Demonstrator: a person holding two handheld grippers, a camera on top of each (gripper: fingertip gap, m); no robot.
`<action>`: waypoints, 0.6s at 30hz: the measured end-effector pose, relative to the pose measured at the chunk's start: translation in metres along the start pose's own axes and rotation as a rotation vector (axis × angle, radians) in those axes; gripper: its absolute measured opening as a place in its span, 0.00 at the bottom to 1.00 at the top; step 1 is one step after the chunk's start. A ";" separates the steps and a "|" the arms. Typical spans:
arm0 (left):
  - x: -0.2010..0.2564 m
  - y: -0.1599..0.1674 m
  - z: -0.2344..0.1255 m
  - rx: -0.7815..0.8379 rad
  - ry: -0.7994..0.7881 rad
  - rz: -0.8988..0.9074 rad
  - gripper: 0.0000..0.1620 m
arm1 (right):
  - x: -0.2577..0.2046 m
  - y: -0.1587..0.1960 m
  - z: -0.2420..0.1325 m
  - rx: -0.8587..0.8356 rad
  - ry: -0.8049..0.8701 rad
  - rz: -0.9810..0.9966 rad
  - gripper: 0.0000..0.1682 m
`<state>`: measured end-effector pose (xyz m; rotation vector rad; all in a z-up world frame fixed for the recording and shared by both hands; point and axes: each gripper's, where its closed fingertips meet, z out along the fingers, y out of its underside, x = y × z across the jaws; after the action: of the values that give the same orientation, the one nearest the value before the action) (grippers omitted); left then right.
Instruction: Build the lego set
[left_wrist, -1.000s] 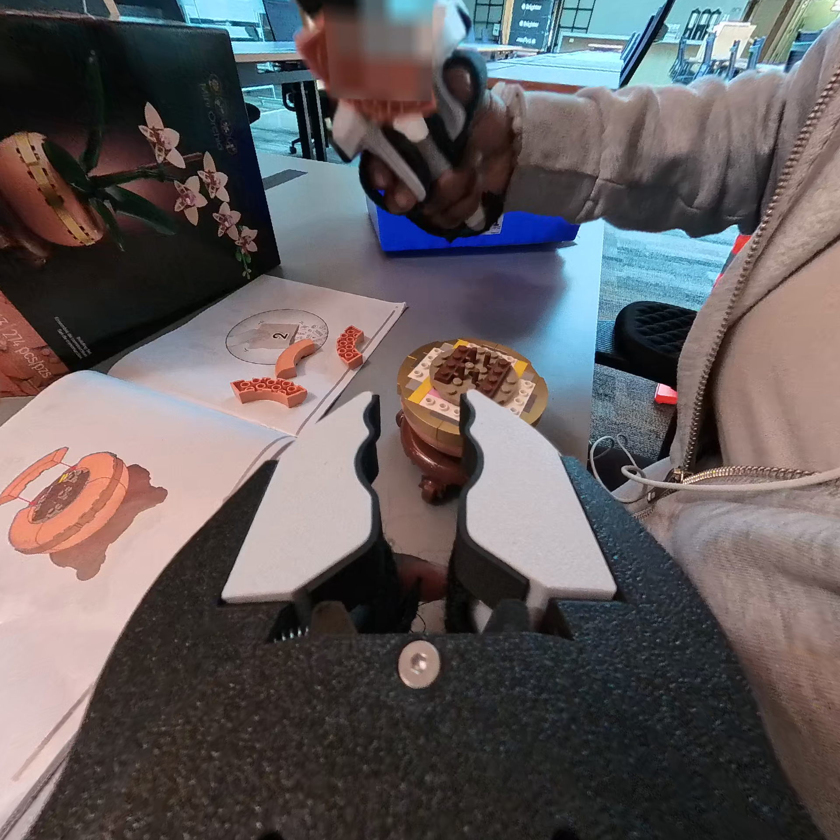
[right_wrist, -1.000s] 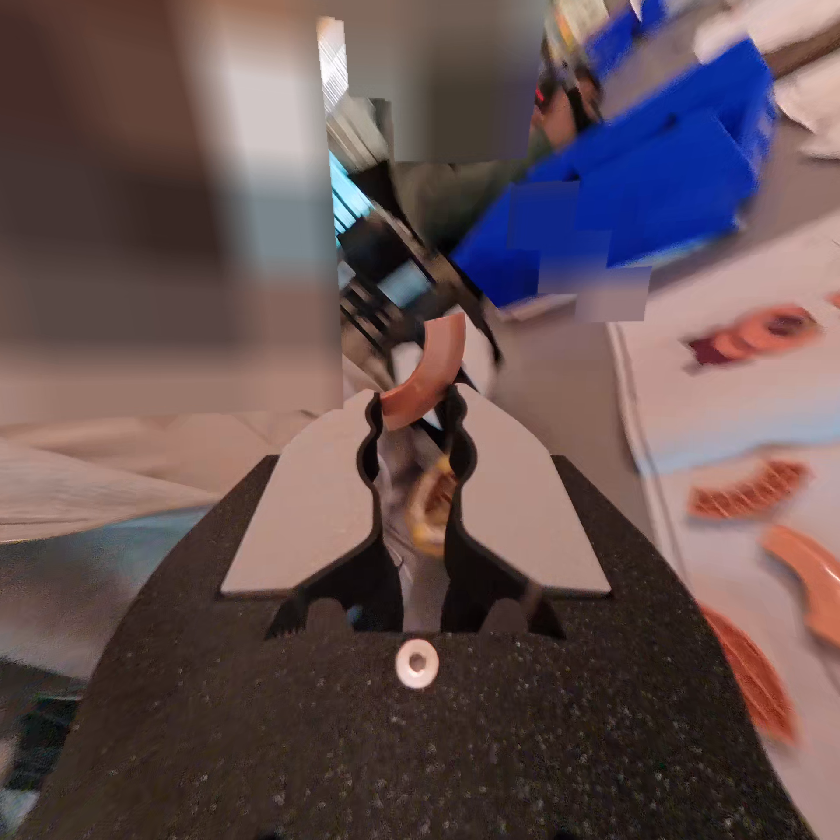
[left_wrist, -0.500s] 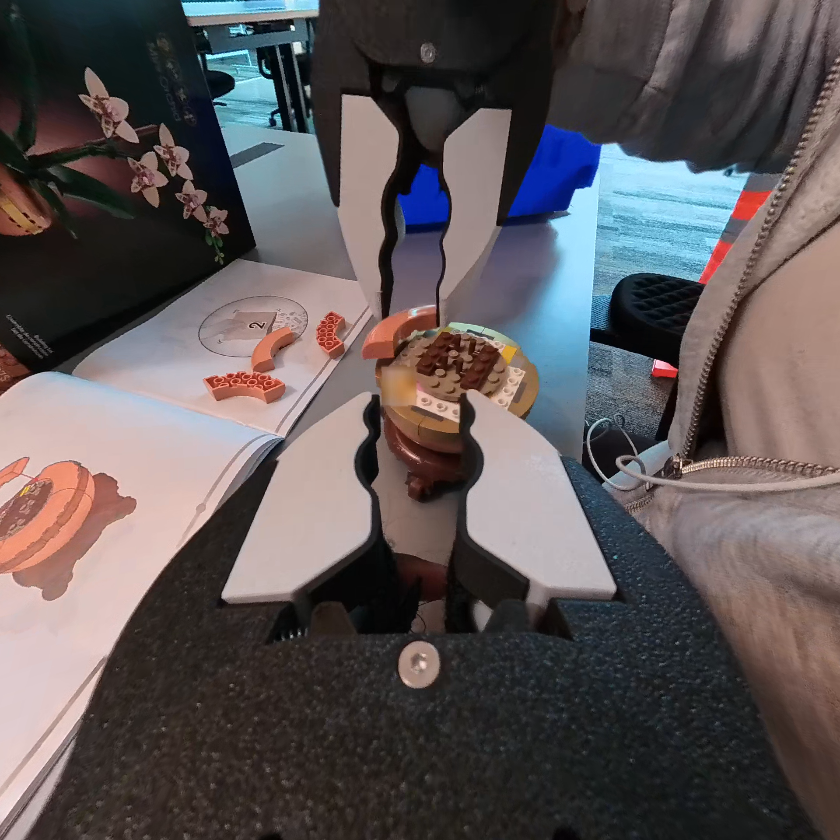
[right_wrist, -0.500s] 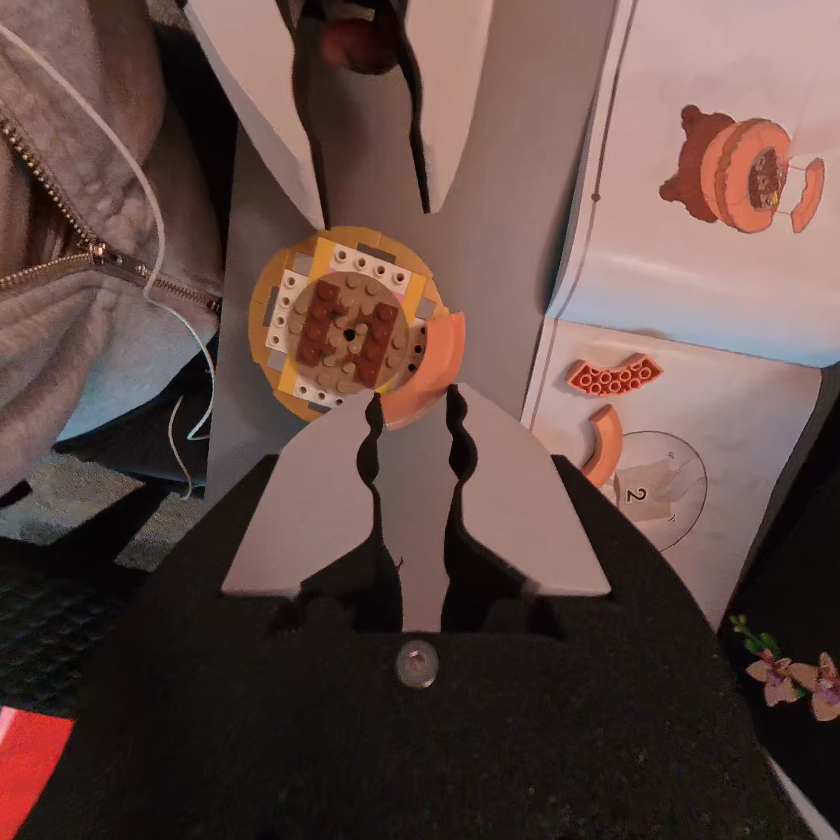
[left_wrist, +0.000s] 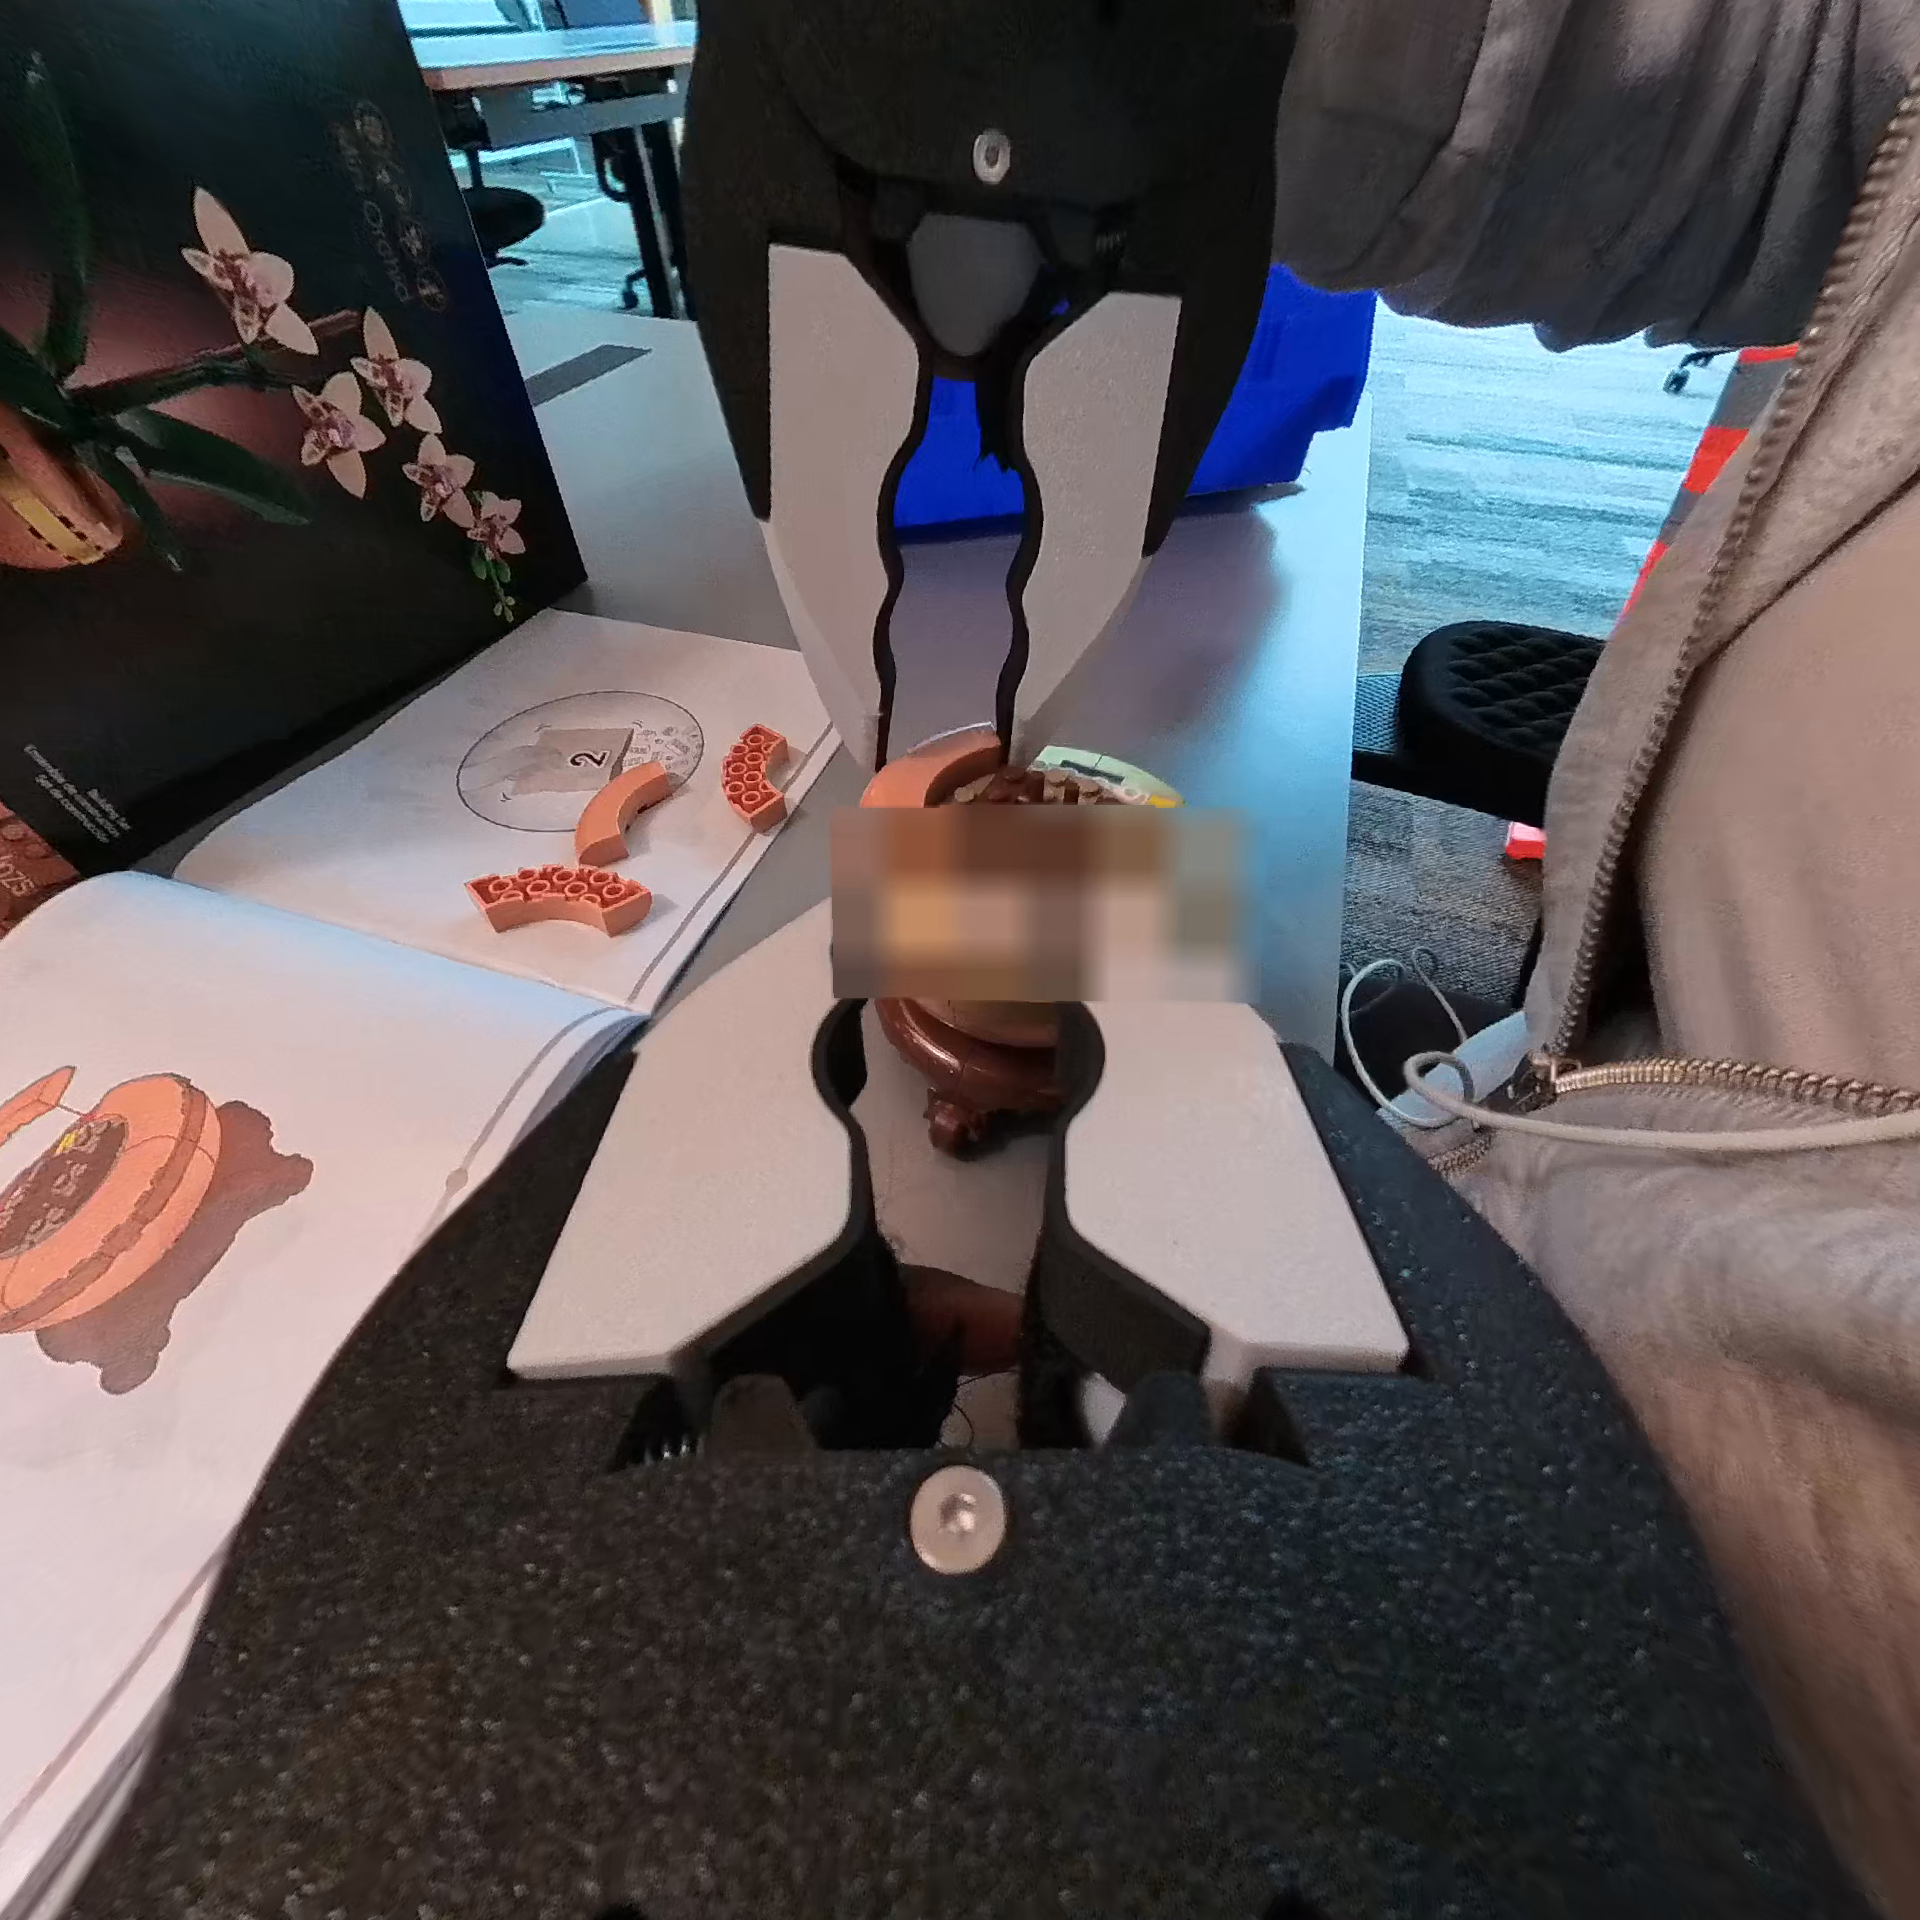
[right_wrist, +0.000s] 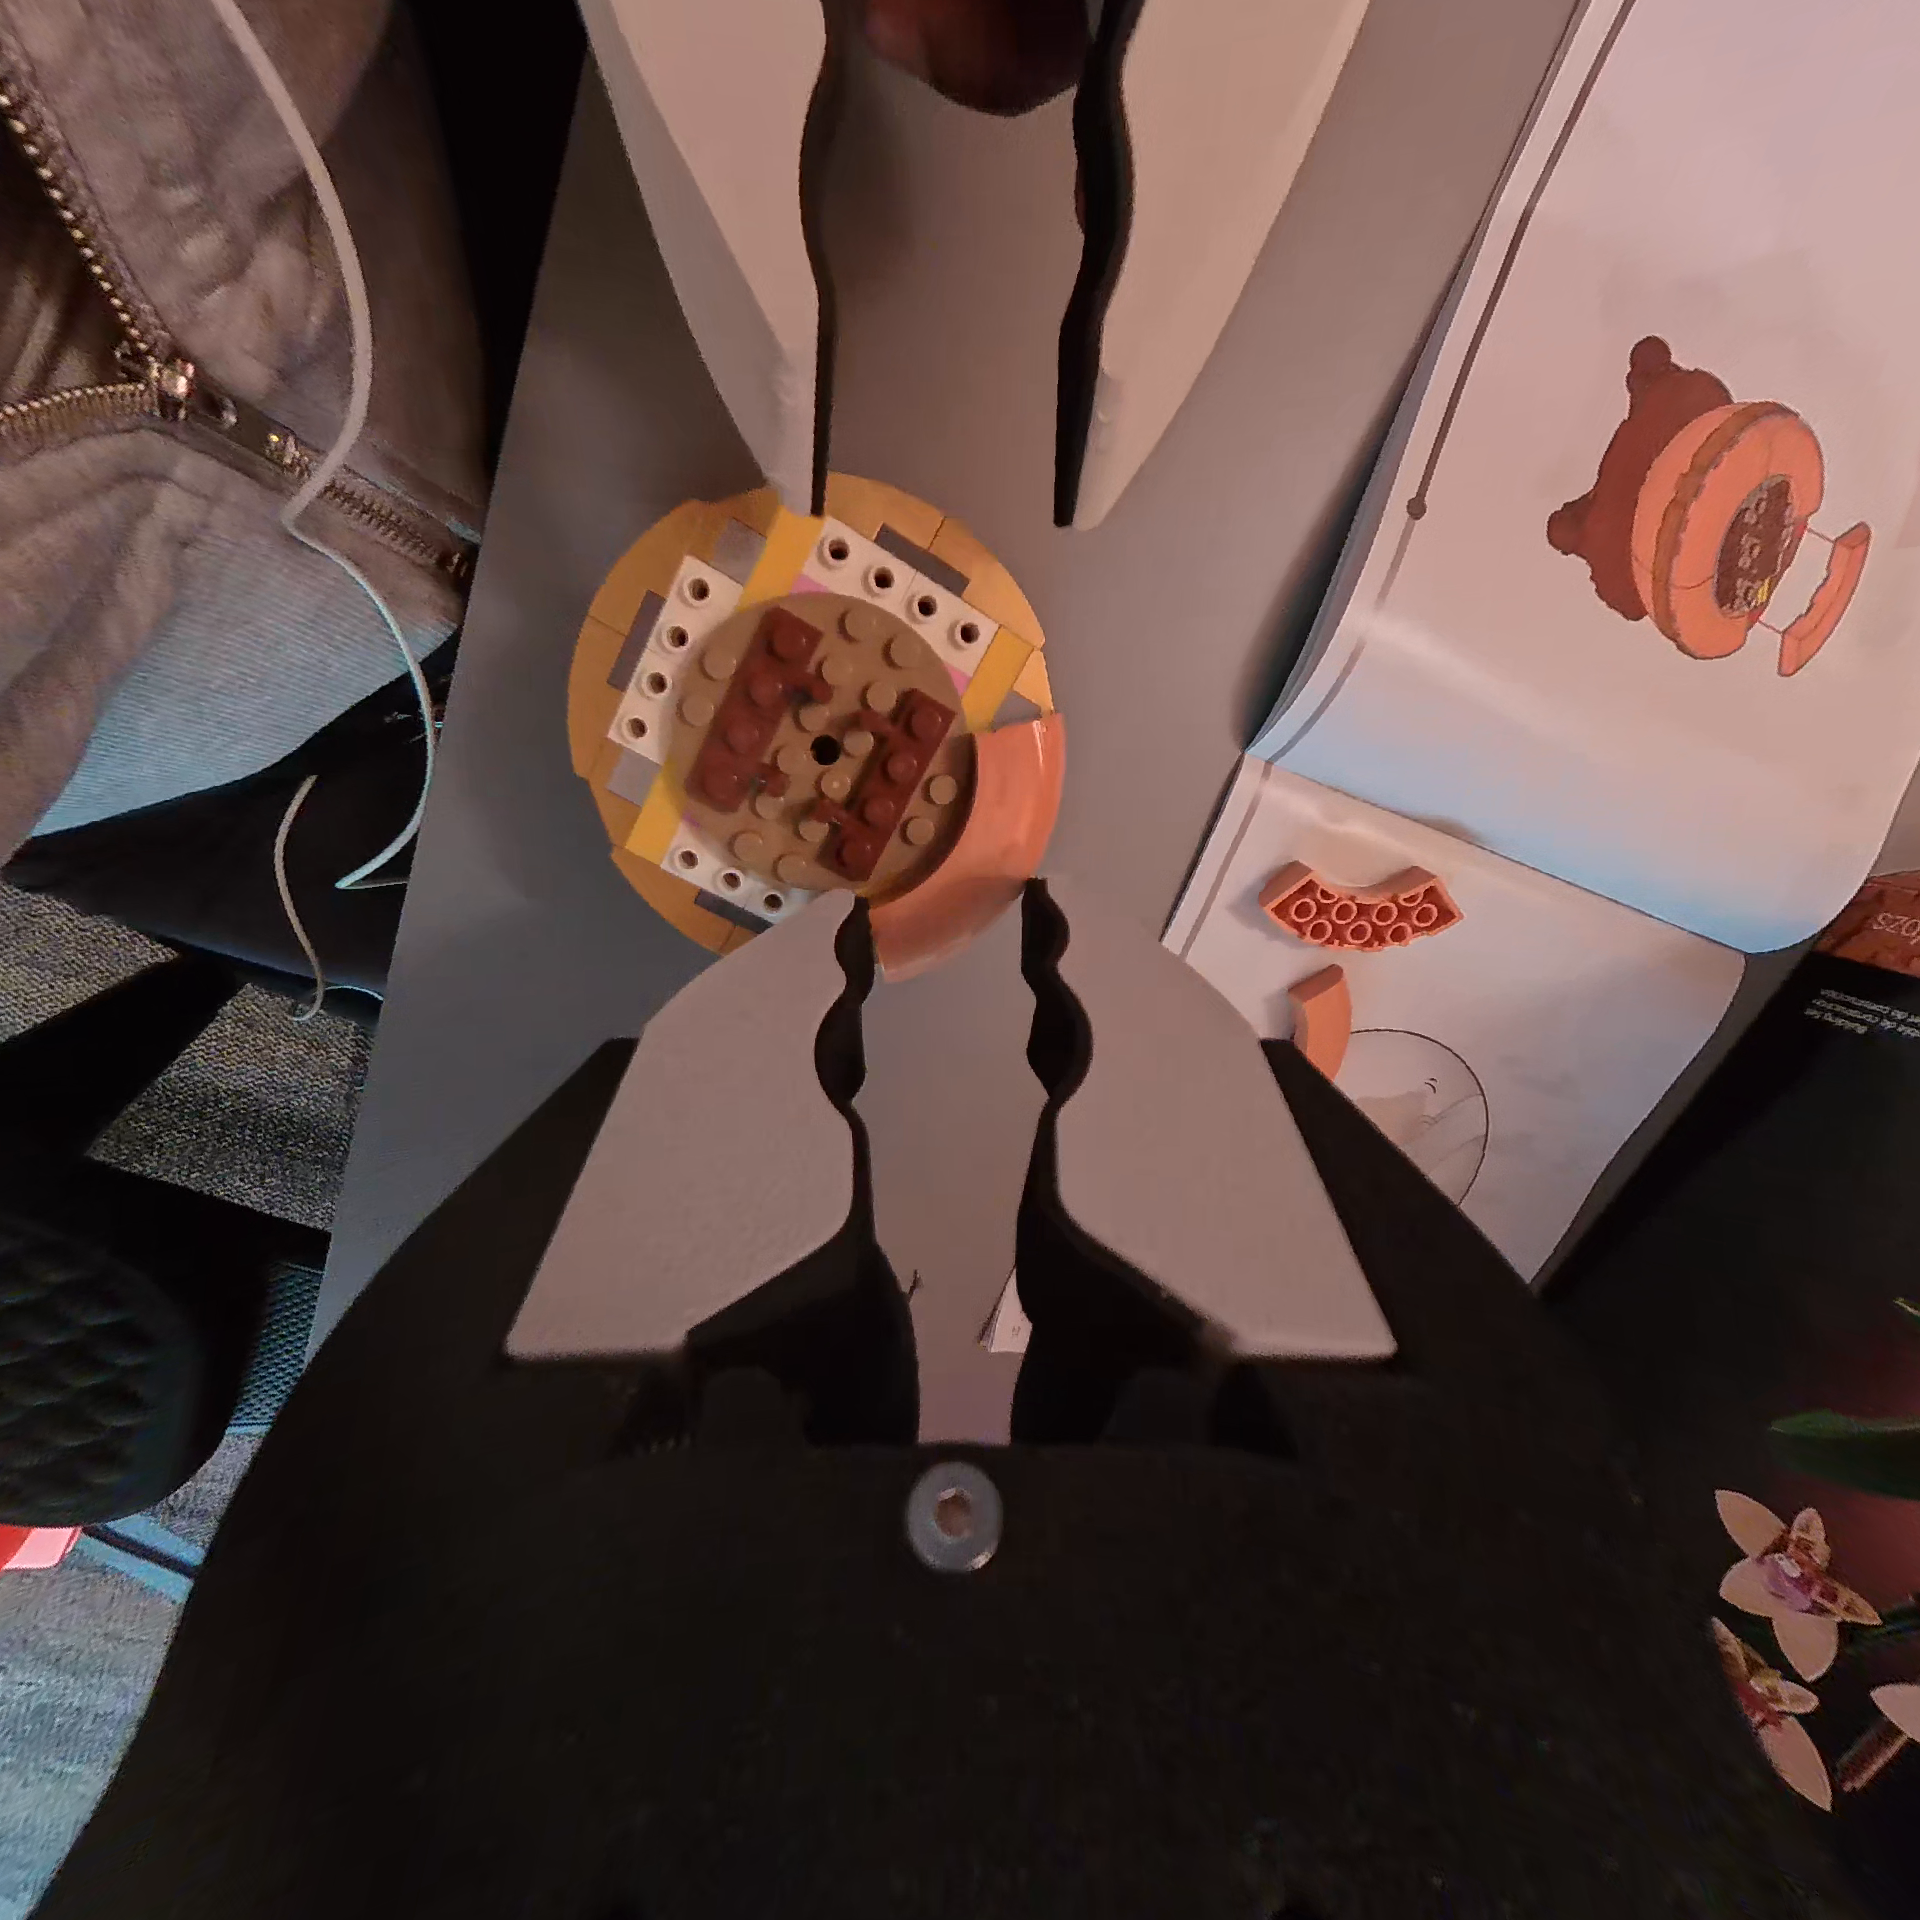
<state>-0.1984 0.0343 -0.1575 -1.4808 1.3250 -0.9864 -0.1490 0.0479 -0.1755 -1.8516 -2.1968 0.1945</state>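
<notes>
So the round lego pot base (right_wrist: 805, 717) sits mid-frame on the grey table (right_wrist: 1153, 665), a curved salmon piece (right_wrist: 987, 847) on its rim. Right gripper (right_wrist: 940, 904) is parted, tips at that piece; left gripper (left_wrist: 961, 1023) straddles the base, grip unclear.

right gripper (right_wrist: 943, 902) | jaws apart, perhaps touching curved peach brick (right_wrist: 977, 831) | on round lego base (right_wrist: 665, 582)
</notes>
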 end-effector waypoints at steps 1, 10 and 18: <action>0.000 -0.001 0.001 0.000 -0.004 0.012 0.20 | 0.000 0.000 0.000 -0.007 0.002 -0.003 0.16; 0.008 -0.011 0.029 0.015 0.042 0.024 0.17 | 0.000 0.000 0.000 -0.016 -0.006 -0.001 0.16; 0.009 -0.006 0.035 -0.039 0.034 0.003 0.19 | -0.001 0.000 0.001 0.052 -0.033 0.034 0.16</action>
<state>-0.1626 0.0296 -0.1613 -1.4973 1.3768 -0.9927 -0.1494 0.0472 -0.1768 -1.8715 -2.1620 0.2876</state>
